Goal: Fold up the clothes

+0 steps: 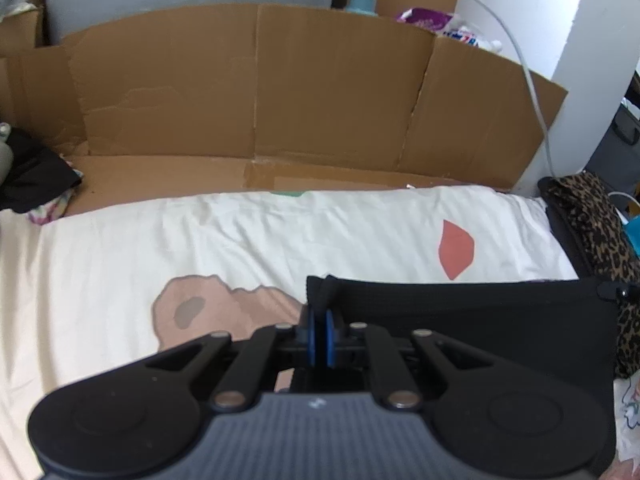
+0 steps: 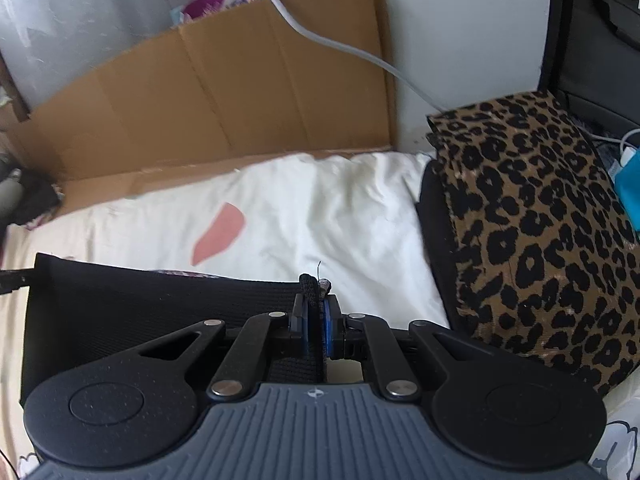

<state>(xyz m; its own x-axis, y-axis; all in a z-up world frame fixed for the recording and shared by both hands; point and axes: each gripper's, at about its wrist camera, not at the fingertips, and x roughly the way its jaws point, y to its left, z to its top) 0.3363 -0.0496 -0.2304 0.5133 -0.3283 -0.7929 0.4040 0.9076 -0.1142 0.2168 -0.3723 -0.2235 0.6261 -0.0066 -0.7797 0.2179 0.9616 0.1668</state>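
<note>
A black ribbed garment (image 1: 472, 320) is stretched taut above the white printed bedsheet (image 1: 248, 248). My left gripper (image 1: 320, 320) is shut on its left top corner, the blue pads pinching the fabric. In the right wrist view the same black garment (image 2: 160, 308) runs off to the left, and my right gripper (image 2: 316, 312) is shut on its right top corner, with a bunched edge and a loose thread sticking up above the pads. The garment's lower part is hidden behind both gripper bodies.
A folded leopard-print cloth (image 2: 540, 232) lies on a dark pile at the bed's right edge. Flattened cardboard (image 1: 256, 88) stands along the back wall. A grey cable (image 2: 340, 48) hangs across it. Dark clothes (image 1: 36, 172) sit at the far left.
</note>
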